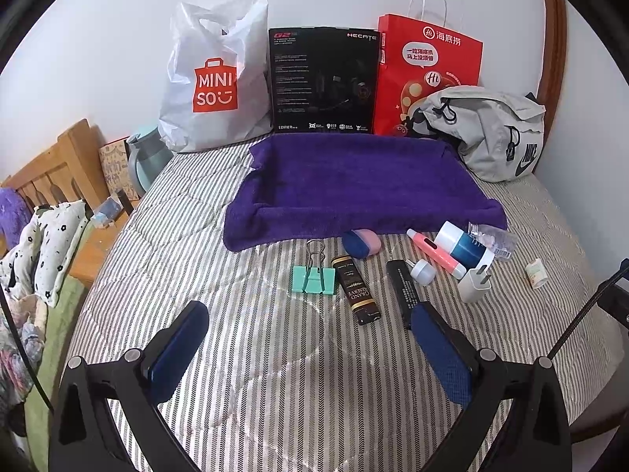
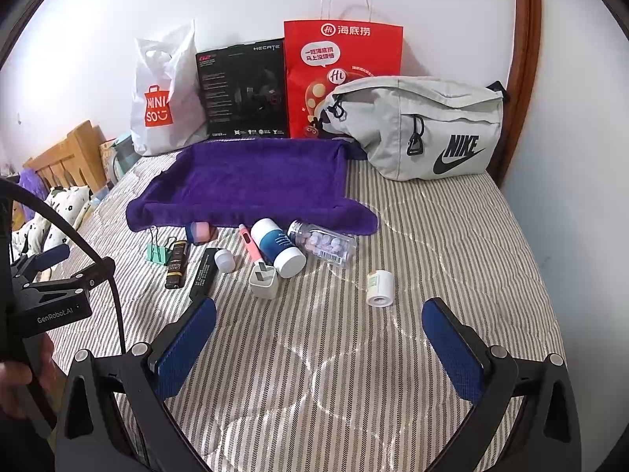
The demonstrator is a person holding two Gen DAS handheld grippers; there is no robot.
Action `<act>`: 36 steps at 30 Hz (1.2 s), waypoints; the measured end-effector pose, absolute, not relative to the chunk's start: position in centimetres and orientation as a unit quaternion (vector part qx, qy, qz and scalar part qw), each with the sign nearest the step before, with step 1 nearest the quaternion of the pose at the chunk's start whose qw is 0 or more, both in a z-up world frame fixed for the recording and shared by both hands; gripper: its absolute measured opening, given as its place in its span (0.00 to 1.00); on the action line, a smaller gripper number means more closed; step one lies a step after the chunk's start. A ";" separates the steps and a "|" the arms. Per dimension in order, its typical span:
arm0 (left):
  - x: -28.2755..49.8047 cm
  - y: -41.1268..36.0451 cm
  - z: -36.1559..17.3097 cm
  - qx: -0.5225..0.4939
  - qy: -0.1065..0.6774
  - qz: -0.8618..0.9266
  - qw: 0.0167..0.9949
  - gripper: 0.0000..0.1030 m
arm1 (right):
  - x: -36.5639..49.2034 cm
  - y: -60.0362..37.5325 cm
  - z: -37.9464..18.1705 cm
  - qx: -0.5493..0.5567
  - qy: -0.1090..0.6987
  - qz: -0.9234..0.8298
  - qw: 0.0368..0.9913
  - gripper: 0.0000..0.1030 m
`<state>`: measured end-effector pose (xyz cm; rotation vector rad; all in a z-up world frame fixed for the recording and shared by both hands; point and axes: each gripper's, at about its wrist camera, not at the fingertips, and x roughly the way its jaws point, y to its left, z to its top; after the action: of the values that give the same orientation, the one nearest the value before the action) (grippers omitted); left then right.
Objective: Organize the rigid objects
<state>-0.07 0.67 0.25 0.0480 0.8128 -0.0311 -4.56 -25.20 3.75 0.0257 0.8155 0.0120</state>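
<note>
Small items lie in a row on the striped bed in front of a purple towel-lined tray [image 1: 354, 181] [image 2: 255, 181]: a green binder clip [image 1: 313, 278] [image 2: 157, 252], a dark bar [image 1: 356, 290] [image 2: 177, 264], a black box [image 1: 401, 291] [image 2: 204, 273], a blue-pink case [image 1: 361, 242] [image 2: 201, 233], a pink pen [image 1: 434, 253] [image 2: 250, 244], a blue-white bottle [image 1: 464, 246] [image 2: 278, 247], a white charger [image 1: 473, 284] [image 2: 264, 281], a clear pill bottle [image 2: 322, 244], a tape roll [image 2: 380, 288] [image 1: 536, 273]. My left gripper [image 1: 310, 326] is open near the clip and bar. My right gripper [image 2: 320, 324] is open before the tape roll.
Against the wall stand a white Miniso bag [image 1: 212, 78], a black headset box [image 1: 322, 80], a red paper bag [image 1: 426, 70] and a grey Nike pouch [image 2: 424, 129]. A wooden headboard [image 1: 59, 165] and pillows lie to the left. A hand [image 2: 15, 385] holds the left gripper.
</note>
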 end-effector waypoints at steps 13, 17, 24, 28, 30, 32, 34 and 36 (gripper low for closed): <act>-0.3 0.7 0.0 0.025 0.395 -0.016 0.918 1.00 | -4.6 -25.3 3.7 0.013 0.397 0.005 0.918 1.00; -0.3 0.6 0.1 0.024 0.394 -0.014 0.919 1.00 | -4.6 -25.3 3.7 0.013 0.399 0.006 0.917 1.00; -0.2 0.7 0.2 0.026 0.394 -0.012 0.918 1.00 | -4.5 -25.1 3.6 0.012 0.399 0.006 0.917 1.00; 0.2 1.0 -0.2 0.022 0.402 -0.012 0.915 1.00 | -4.3 -25.2 3.5 0.012 0.402 0.006 0.915 1.00; 0.7 1.1 -0.7 0.029 0.407 -0.002 0.913 1.00 | -4.1 -25.3 3.3 0.014 0.405 0.008 0.914 1.00; 1.3 1.3 -1.4 0.031 0.409 0.003 0.912 1.00 | -3.8 -25.5 3.1 0.016 0.406 0.007 0.914 1.00; 2.0 1.6 -2.1 0.025 0.418 0.001 0.908 1.00 | -3.4 -25.7 2.7 0.017 0.409 0.008 0.912 1.00; 2.9 1.8 -3.0 0.021 0.426 -0.002 0.904 1.00 | -3.0 -26.0 2.2 0.018 0.415 0.007 0.910 1.00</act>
<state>2.89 1.80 -3.00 0.0435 0.8807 -0.0044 -2.96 -25.96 2.19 0.0364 0.8550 0.0150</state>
